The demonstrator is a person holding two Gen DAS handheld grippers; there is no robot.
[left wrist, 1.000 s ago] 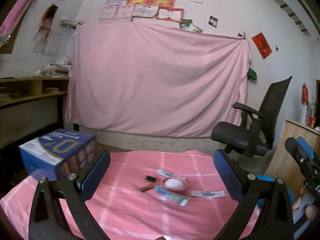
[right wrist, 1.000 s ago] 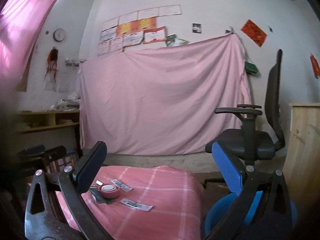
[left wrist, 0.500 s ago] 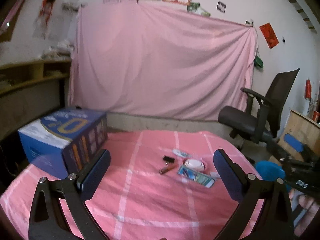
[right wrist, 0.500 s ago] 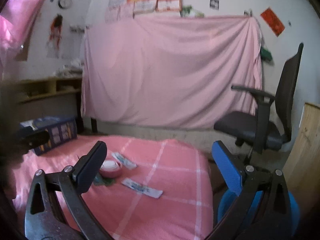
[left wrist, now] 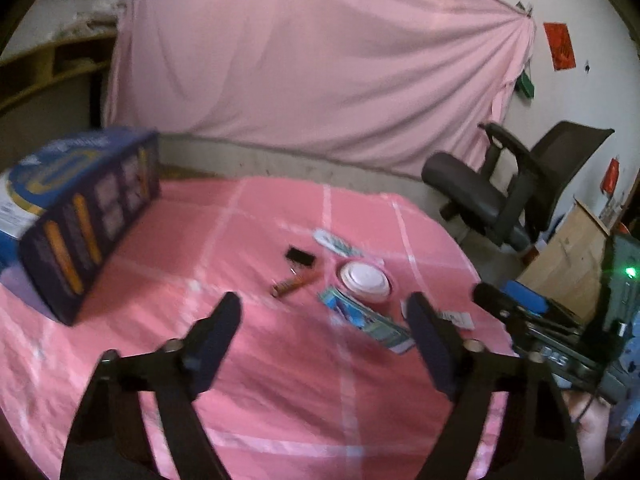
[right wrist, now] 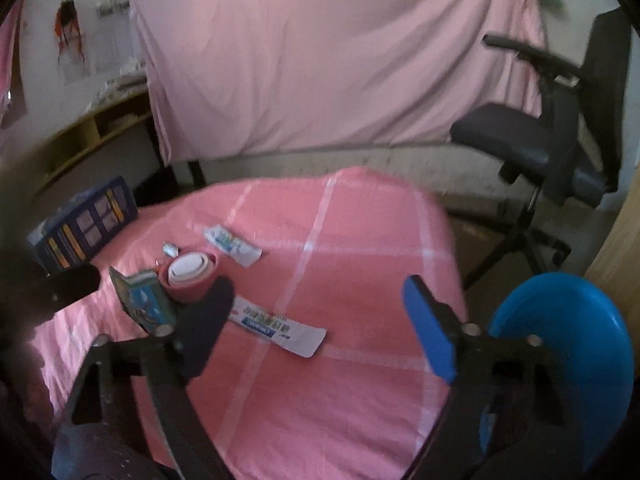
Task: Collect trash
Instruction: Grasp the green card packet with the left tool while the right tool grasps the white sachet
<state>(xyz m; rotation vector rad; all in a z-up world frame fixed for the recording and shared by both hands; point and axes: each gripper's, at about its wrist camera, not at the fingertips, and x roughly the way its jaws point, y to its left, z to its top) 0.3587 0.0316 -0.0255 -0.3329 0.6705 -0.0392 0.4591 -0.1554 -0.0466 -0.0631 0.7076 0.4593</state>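
Note:
Trash lies mid-table on the pink checked cloth (left wrist: 280, 360): a black clip (left wrist: 298, 256), an orange-brown tube (left wrist: 296, 283), a pink cup with a white lid (left wrist: 364, 280), a blue-green packet (left wrist: 364, 318) and a white wrapper (left wrist: 336, 240). My left gripper (left wrist: 322, 312) hovers short of them; its jaws are closing with nothing between them. My right gripper (right wrist: 318, 292) hangs over a long white wrapper (right wrist: 276, 326); its jaws are closing slightly and hold nothing. The right wrist view also shows the cup (right wrist: 190, 270), the packet (right wrist: 144, 300) and another wrapper (right wrist: 232, 244).
A dark blue carton (left wrist: 80, 216) stands at the table's left. A blue bin (right wrist: 568, 352) sits below the table's right edge. Beyond it stands a black office chair (right wrist: 560, 128). A pink sheet (left wrist: 320, 60) covers the back wall, and shelves (right wrist: 100, 128) line the left.
Both grippers have tilted down and come closer to the table, so the trash looks larger. The left jaws stand narrower than before.

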